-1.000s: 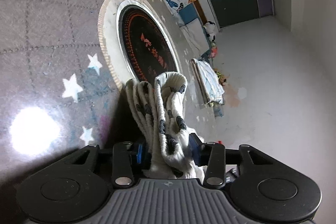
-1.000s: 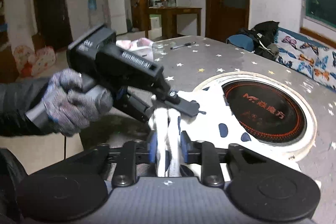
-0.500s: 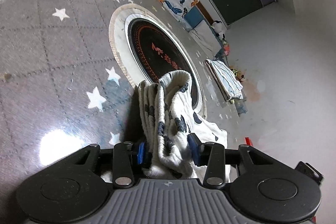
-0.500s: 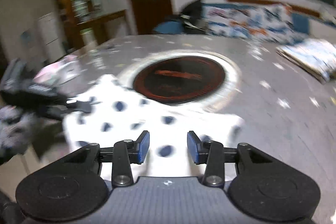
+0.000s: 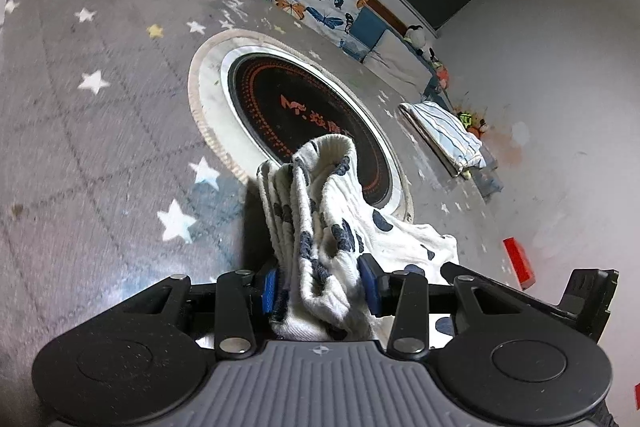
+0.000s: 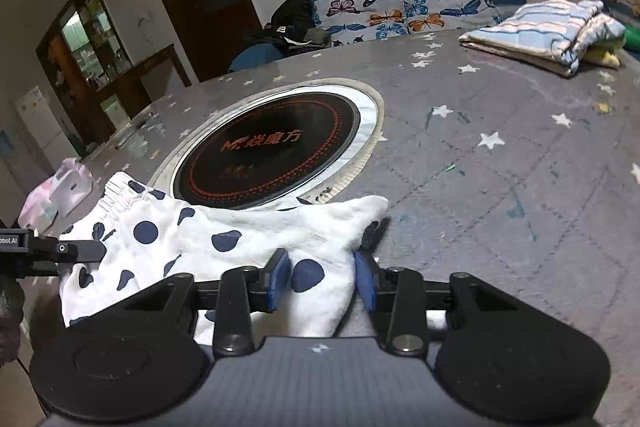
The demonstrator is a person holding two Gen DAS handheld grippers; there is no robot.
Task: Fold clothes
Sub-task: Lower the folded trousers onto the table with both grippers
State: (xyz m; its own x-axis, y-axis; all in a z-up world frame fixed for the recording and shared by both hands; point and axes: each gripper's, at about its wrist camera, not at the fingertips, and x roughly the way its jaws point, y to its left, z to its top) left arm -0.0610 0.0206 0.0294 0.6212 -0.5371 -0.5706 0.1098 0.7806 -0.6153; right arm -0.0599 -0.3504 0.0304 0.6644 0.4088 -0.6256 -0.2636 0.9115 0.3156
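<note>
A white garment with dark blue dots (image 6: 192, 239) lies on the grey star-patterned table (image 6: 500, 163), next to the round black cooktop (image 6: 268, 151). My left gripper (image 5: 318, 283) is shut on a bunched waistband end of the garment (image 5: 316, 211). My right gripper (image 6: 322, 281) is open, its blue pads on either side of the garment's other end without pinching it. The left gripper's finger (image 6: 68, 253) shows at the left edge of the right wrist view.
A folded blue-striped garment (image 6: 548, 27) lies at the table's far right; it also shows in the left wrist view (image 5: 444, 131). A butterfly-print sofa (image 6: 404, 7) stands behind the table. A pale bag (image 6: 56, 191) sits at the table's left edge.
My right gripper let go of the garment, opened and swung right to its other end. The garment spread flat on the table. My left gripper kept its hold.
</note>
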